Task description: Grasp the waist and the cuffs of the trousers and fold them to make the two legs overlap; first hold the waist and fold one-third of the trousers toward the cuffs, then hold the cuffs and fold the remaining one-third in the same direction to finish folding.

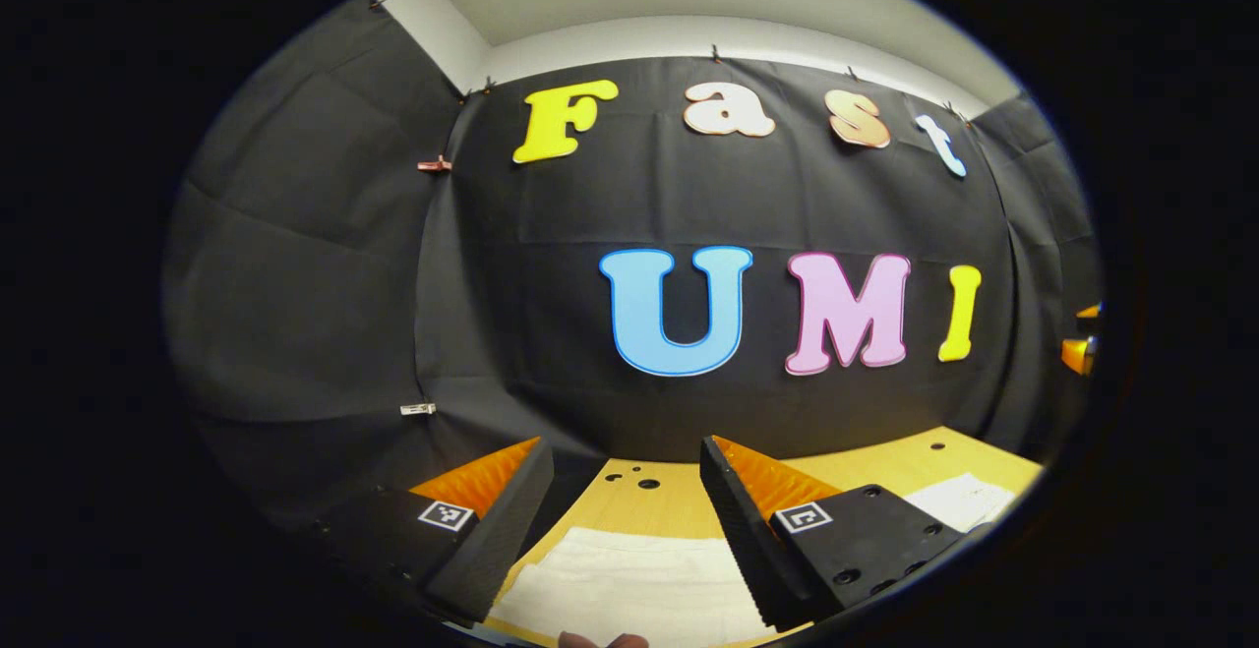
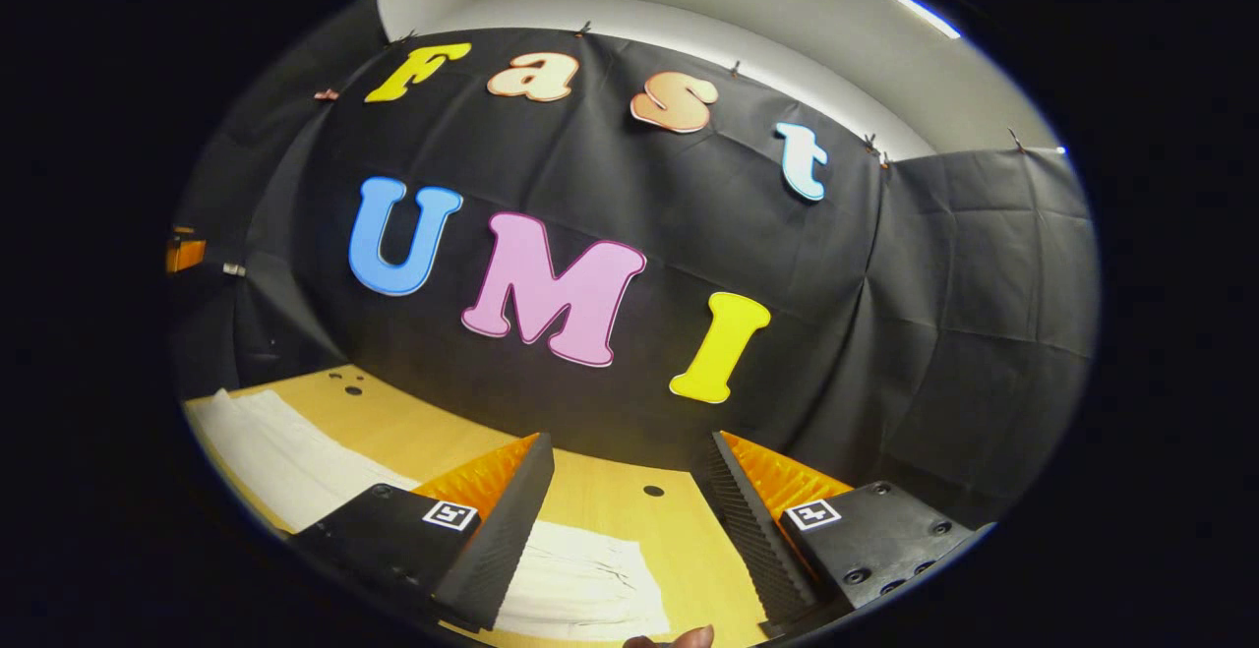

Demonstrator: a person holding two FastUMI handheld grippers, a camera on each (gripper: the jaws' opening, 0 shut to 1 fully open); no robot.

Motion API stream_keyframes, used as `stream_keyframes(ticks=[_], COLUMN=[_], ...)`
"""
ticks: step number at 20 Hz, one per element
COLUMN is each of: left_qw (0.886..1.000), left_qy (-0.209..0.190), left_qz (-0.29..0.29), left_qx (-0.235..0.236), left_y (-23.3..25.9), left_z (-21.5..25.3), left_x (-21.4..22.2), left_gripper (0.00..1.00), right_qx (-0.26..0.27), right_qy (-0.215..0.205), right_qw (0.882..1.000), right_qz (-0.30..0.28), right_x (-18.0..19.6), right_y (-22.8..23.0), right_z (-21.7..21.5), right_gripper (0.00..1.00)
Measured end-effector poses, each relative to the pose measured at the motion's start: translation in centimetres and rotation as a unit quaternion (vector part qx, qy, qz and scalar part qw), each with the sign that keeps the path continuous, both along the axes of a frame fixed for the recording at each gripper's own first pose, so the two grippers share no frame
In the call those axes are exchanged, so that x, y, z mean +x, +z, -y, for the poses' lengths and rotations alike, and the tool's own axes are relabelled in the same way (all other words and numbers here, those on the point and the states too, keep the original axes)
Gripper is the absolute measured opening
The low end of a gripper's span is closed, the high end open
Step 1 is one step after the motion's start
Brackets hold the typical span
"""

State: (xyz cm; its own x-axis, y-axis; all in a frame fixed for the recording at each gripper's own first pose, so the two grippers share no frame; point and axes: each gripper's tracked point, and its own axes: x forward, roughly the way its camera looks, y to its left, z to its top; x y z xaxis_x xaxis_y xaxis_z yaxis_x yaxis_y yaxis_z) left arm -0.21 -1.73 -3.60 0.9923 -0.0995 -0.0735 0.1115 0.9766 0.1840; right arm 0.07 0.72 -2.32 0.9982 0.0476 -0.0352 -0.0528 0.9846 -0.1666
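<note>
White trousers (image 1: pixel 629 584) lie flat on the wooden table (image 1: pixel 679 500) beneath the left gripper (image 1: pixel 625 520) and right gripper (image 2: pixel 625 530), both held level above them, jaws wide apart, gripping nothing.

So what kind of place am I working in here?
Most likely a staged recording booth, not a home: black cloth wall pinned up with clips, a bare wooden table with holes, and white trousers laid out under each open tool.

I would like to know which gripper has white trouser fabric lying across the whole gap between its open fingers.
The left gripper: the white trousers span its gap, whereas under the right gripper bare table shows too.
</note>
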Motion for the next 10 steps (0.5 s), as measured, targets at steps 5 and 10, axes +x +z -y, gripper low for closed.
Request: stream_keyframes(ticks=[5,10], left_qw=[0.973,0.868], left_qy=[-0.101,-0.211], left_qz=[-0.095,-0.204], left_qx=[0.186,0.399], left_y=[-10.1,-24.2], left_z=[-1.8,-6.6], left_x=[-1.7,-4.3], left_gripper=[0.97,0.97], right_qx=[-0.119,-0.154], right_qy=[0.043,0.046], right_qw=[0.989,0.975], right_qz=[-0.074,-0.155], right_x=[-2.1,-4.8], right_y=[-7.5,-14.6], right_z=[2.0,4.0], right_gripper=[0.98,0.98])
